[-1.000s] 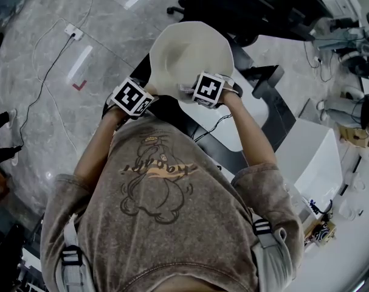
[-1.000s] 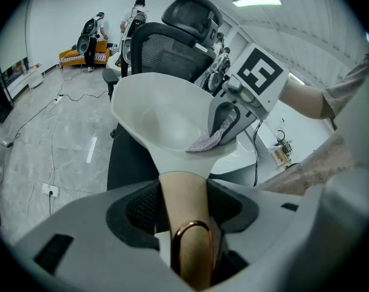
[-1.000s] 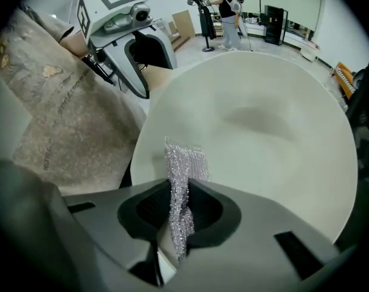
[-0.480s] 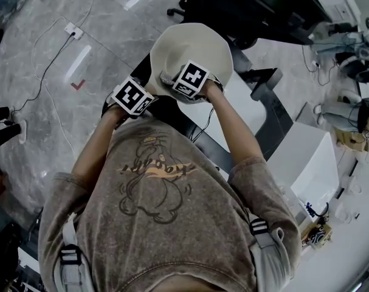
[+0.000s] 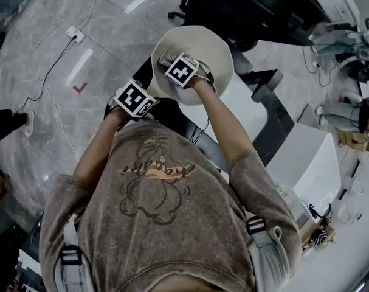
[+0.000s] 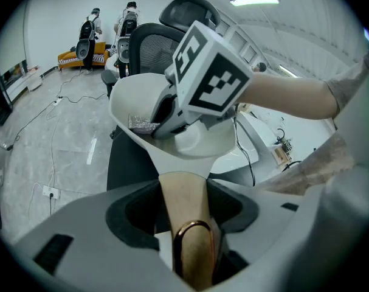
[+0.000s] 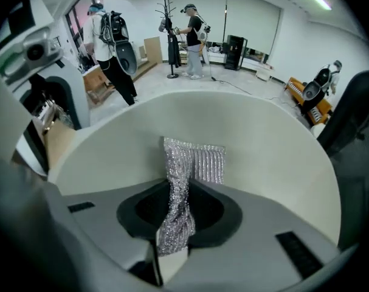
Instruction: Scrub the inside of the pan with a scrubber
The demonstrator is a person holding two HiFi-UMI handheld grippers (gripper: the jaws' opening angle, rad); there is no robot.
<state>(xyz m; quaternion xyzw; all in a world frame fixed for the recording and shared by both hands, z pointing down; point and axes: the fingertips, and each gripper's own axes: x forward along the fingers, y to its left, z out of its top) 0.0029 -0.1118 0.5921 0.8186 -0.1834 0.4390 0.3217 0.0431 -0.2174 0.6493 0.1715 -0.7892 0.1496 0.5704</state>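
Observation:
A cream pan (image 5: 216,46) is held out over the floor by its tan handle (image 6: 185,208), and my left gripper (image 6: 184,202) is shut on that handle. In the head view the left gripper (image 5: 145,96) sits at the pan's near-left rim. My right gripper (image 5: 172,63) reaches steeply down into the pan's left part, shut on a silver mesh scrubber (image 7: 183,181). The scrubber's free end lies against the pan's inner wall (image 7: 263,145). From the left gripper view, the scrubber (image 6: 141,125) shows under the right gripper (image 6: 162,121) inside the pan (image 6: 132,96).
A white table (image 5: 248,117) lies under the pan's right side, with black office chairs (image 5: 233,5) beyond it. A cable and socket strip (image 5: 73,32) run over the grey floor at the left. People with backpacks (image 7: 114,47) stand far off in the room.
My right gripper has moved leftward across the pan with the scrubber, from the near-right rim to the left part of the bowl. The left gripper and the pan have stayed put.

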